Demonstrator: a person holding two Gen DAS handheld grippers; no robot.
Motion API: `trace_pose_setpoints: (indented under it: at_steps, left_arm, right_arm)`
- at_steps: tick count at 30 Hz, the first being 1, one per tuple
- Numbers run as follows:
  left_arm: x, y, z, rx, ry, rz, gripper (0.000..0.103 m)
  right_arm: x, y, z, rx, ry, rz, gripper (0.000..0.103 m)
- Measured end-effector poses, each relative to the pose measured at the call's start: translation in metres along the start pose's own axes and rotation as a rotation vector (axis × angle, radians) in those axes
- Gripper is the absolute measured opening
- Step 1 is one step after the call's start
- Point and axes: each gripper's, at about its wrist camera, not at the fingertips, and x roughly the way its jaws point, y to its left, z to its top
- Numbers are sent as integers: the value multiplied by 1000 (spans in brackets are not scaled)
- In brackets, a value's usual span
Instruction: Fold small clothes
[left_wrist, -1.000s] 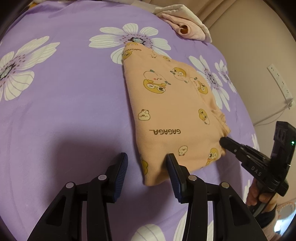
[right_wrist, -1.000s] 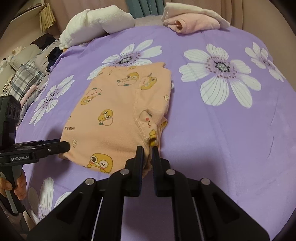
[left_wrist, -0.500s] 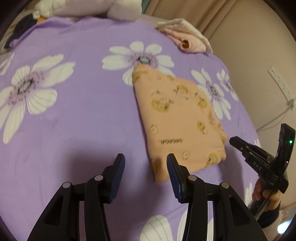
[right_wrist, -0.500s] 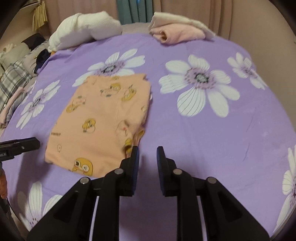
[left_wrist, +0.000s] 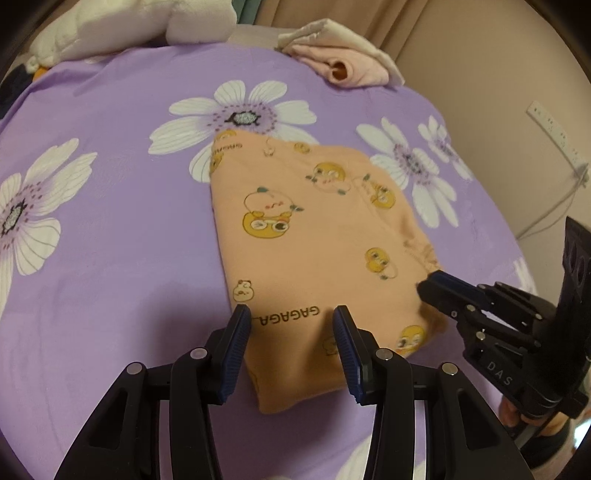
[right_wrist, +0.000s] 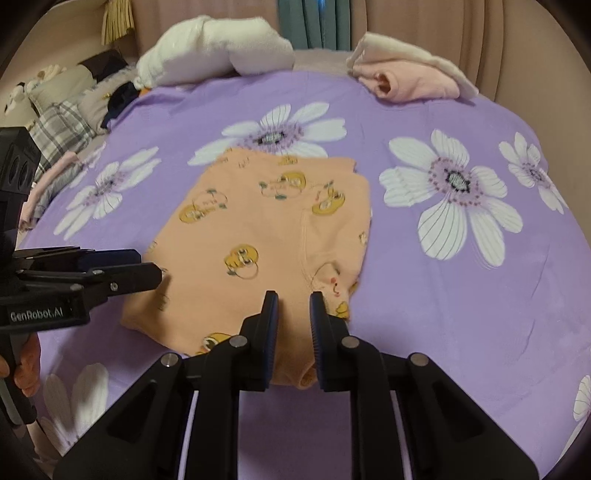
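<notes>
A small orange garment with yellow duck prints (left_wrist: 317, 236) lies folded flat on the purple flowered bedspread (left_wrist: 110, 258). It also shows in the right wrist view (right_wrist: 258, 236). My left gripper (left_wrist: 291, 325) is open, its fingers straddling the garment's near edge by the "GAGAGA" print. My right gripper (right_wrist: 293, 306) is open with a narrow gap, over the garment's near corner. In the left wrist view the right gripper (left_wrist: 439, 288) sits at the garment's right corner. In the right wrist view the left gripper (right_wrist: 144, 269) sits at its left edge.
A folded pink and cream garment (right_wrist: 410, 79) lies at the bed's far edge. A white pillow (right_wrist: 214, 51) lies behind it to the left, with plaid and grey clothes (right_wrist: 62, 125) at far left. A wall with a power strip (left_wrist: 554, 129) stands to the right.
Both grippers pulled back from the garment and then came forward over its near edge again. The right gripper went from shut to slightly open.
</notes>
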Motion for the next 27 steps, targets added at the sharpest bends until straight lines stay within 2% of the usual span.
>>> trace_pose_setpoints:
  at_steps: [3,8,16,22,25,26,27]
  left_arm:
    - [2,4,0,-9,6,-5,45]
    - [3,13,-3,-42,25,-15,45]
    - [3,17,-19,-37,52,-10,45]
    - [-6,19,-19,-47,46,-11,45]
    - [-10,29,-15,-85,45,-28,45]
    - [-11,34,-13,-105,45,-35,45]
    - [-12,40,-11,-130,45,-43,45]
  right_arm:
    - [8,-1,-3,7,30,-8,13]
    - [9,0,-4,10,35,-7,13]
    - [1,-4,-8,20,32,-3,13]
    - [5,-7,-11,25,54,-11,13]
    - [-2,-9,-10,31,45,1,17]
    - [-4,-12,-11,40,44,10,24]
    - [-6,-14,-11,52,43,9,39]
